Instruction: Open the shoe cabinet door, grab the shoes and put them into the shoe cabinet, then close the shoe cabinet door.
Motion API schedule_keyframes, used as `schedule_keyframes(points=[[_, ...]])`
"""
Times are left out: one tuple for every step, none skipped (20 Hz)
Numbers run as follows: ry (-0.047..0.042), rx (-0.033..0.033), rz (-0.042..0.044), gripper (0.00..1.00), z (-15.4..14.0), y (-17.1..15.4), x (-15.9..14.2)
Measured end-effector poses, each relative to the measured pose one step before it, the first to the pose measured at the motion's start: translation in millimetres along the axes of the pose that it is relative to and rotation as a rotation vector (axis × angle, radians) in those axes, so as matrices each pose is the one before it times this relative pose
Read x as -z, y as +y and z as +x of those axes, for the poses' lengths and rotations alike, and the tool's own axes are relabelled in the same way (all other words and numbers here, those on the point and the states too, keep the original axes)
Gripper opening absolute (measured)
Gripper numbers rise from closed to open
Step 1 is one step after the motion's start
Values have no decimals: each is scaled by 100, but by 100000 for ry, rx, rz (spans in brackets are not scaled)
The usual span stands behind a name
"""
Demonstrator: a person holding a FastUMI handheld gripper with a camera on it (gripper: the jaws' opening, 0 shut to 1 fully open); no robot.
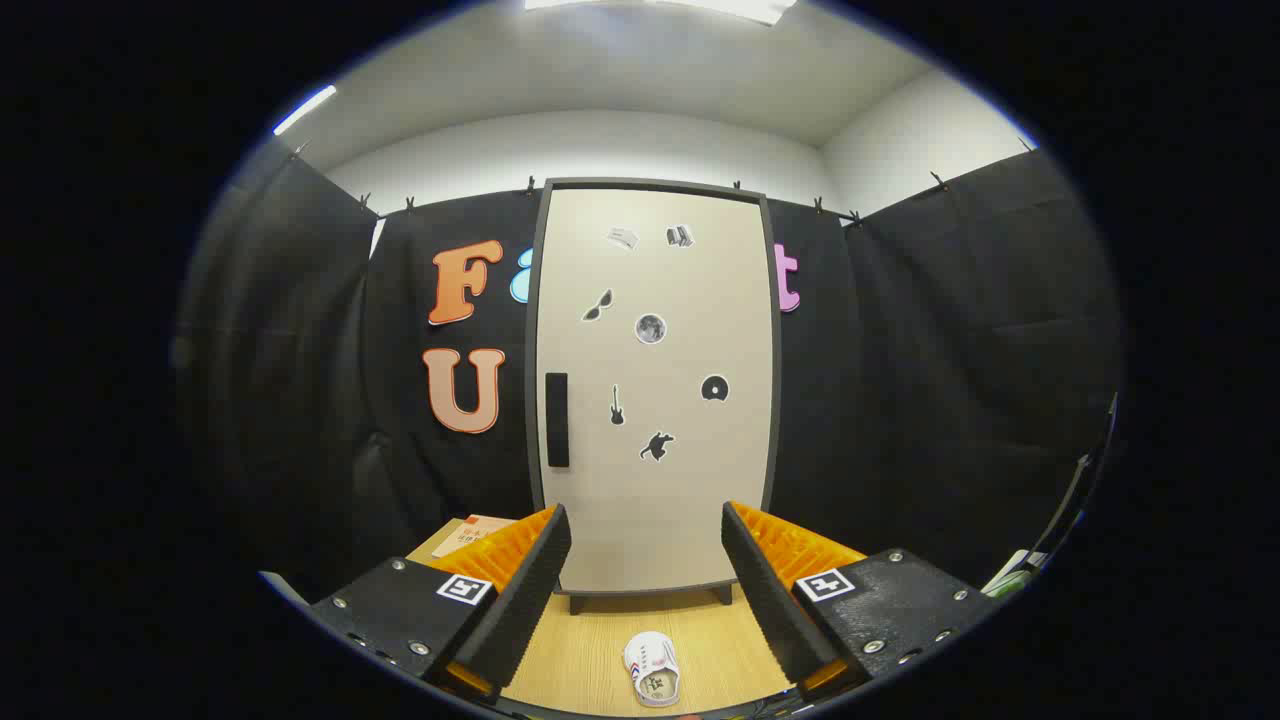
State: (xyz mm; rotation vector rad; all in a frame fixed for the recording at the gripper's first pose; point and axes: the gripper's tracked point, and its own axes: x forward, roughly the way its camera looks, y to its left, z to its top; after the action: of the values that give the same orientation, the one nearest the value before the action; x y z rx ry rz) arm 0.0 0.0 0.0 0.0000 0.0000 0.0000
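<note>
A tall beige shoe cabinet (655,390) with a dark frame stands straight ahead on short legs, its door shut. A black vertical handle (557,420) sits on the door's left side, and several small stickers dot the door. A small white shoe (652,668) lies on the wooden table (590,650) between my fingers, well in front of the cabinet's base. My gripper (646,570) is open, with a wide gap between the fingers and nothing held. Both fingertips point at the lower part of the door from a distance.
A flat paper or card (470,534) lies on the table to the left of the cabinet, partly behind my left finger. Black cloth walls close the booth on both sides and behind the cabinet. Some objects (1020,575) stand at the far right.
</note>
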Motion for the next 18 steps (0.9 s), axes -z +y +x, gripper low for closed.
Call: schedule_keyframes(points=[[-84,303,-95,95,15,-48,-27],[147,195,-6,95,22,63,-23],[304,-50,84,95,102,51,133],[277,-220,76,95,41,87,38],[651,-85,-97,95,-20,27,124],[193,-63,-114,95,30,81,41],[-146,-215,-31,95,-30,75,-38],[324,-13,17,95,96,86,76],[-74,-85,-136,95,24,51,-29],[122,88,-142,95,1,46,10],[155,-69,3,95,63,84,83],[143,-161,20,95,84,58,-20],[197,-125,-39,95,-66,37,106],[34,66,-56,95,43,-16,7],[120,-125,11,95,103,197,85],[77,-36,74,95,15,3,-26],[124,-86,-84,95,65,-9,-2],[125,-44,-93,95,73,85,37]])
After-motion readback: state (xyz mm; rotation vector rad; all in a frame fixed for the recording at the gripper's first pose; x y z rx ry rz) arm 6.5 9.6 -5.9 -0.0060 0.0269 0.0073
